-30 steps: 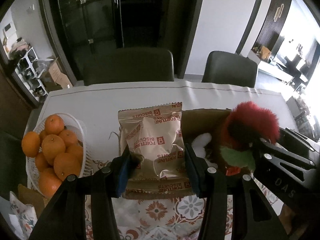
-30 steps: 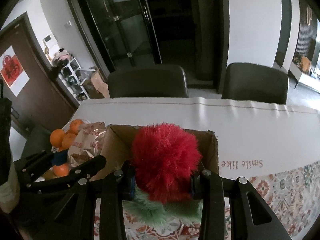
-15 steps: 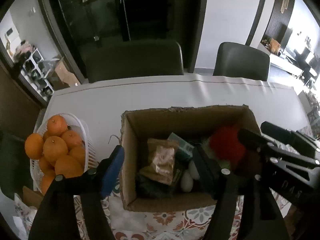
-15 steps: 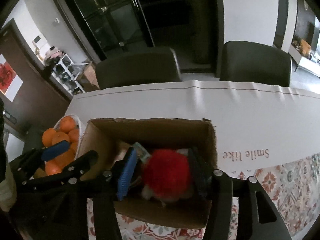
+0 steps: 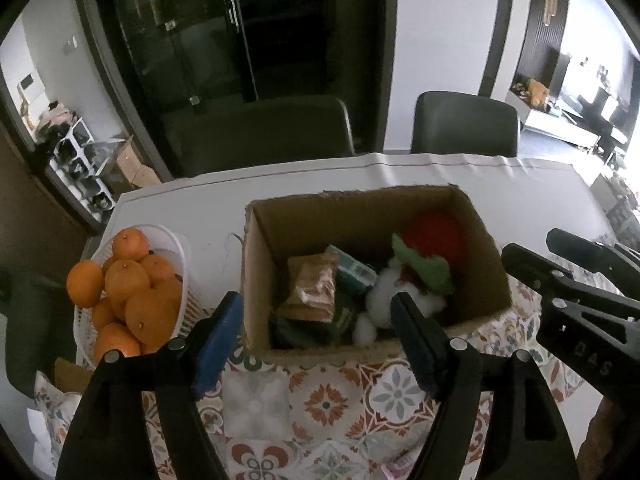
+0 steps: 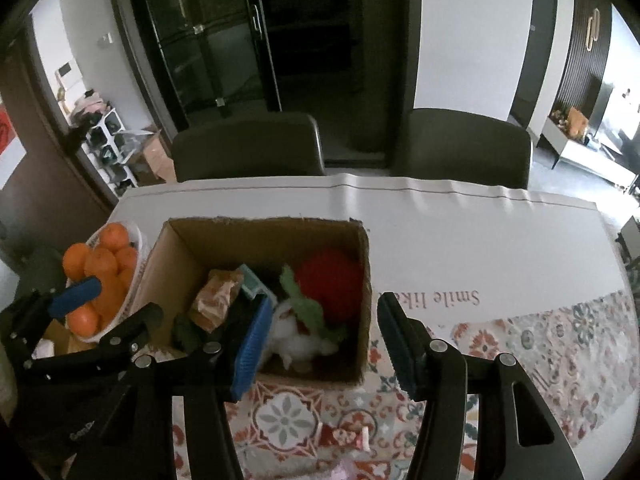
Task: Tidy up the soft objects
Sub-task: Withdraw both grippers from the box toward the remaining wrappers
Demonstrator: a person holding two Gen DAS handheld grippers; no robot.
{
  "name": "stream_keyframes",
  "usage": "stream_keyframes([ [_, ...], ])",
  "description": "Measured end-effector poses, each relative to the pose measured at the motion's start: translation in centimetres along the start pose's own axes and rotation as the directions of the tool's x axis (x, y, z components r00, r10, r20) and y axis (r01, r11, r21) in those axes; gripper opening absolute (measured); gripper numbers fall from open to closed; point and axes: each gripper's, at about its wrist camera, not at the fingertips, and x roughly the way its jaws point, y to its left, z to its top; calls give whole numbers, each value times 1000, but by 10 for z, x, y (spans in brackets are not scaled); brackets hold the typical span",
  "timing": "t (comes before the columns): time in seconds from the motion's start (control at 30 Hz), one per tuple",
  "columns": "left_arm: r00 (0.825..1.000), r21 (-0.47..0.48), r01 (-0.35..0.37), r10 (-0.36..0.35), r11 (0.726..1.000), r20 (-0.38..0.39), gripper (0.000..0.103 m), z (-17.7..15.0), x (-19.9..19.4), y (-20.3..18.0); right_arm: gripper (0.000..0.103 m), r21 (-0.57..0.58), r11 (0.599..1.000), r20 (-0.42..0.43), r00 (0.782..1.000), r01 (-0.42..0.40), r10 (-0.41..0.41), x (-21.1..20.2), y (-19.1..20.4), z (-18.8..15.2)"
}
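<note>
L claw [image 5: 316, 340]: jaws wide apart, nothing held.
R claw [image 6: 320, 344]: same, wide & empty.
Toy: red-and-white fluffy plush w/ green felt leaves [image 6: 320, 300] lies in brown cardboard box [image 6: 256, 226], just ahead of R claw; R nearer.
Snack: crinkled brown foil biscuit packet [image 5: 314, 288] in box, ahead of L claw.

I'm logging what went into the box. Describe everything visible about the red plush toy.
The red plush toy lies loose inside the open cardboard box, in its right half by the right wall. It looks soft and fuzzy: a round red ball-like top, ragged green felt-like leaves below it, and white fluffy parts toward the near wall. It lies tipped over, beside a teal packet and a crinkled snack bag. Neither hand-held gripper touches it; both are open and above the box's near edge.
</note>
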Motion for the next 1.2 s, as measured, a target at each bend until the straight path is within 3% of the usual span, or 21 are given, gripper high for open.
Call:
stream_keyframes([
  [0.53, 999, 80, 48, -47, 996, -15, 76, -64, -17, -31, 56, -23, 999, -19, 1000, 25, -26, -31, -13, -66],
  [1.03, 981, 80, 117, -103, 990, -164, 76, -115, 18, -57, 56, -64, 998, -155, 988, -8, -2, -2, -23, -121],
  [1.2, 972, 127, 153, -126, 980, -201, 76, -126, 25, -74, 56, -71, 997, -205, 978, -44, 28, 10, -28, -135],
])
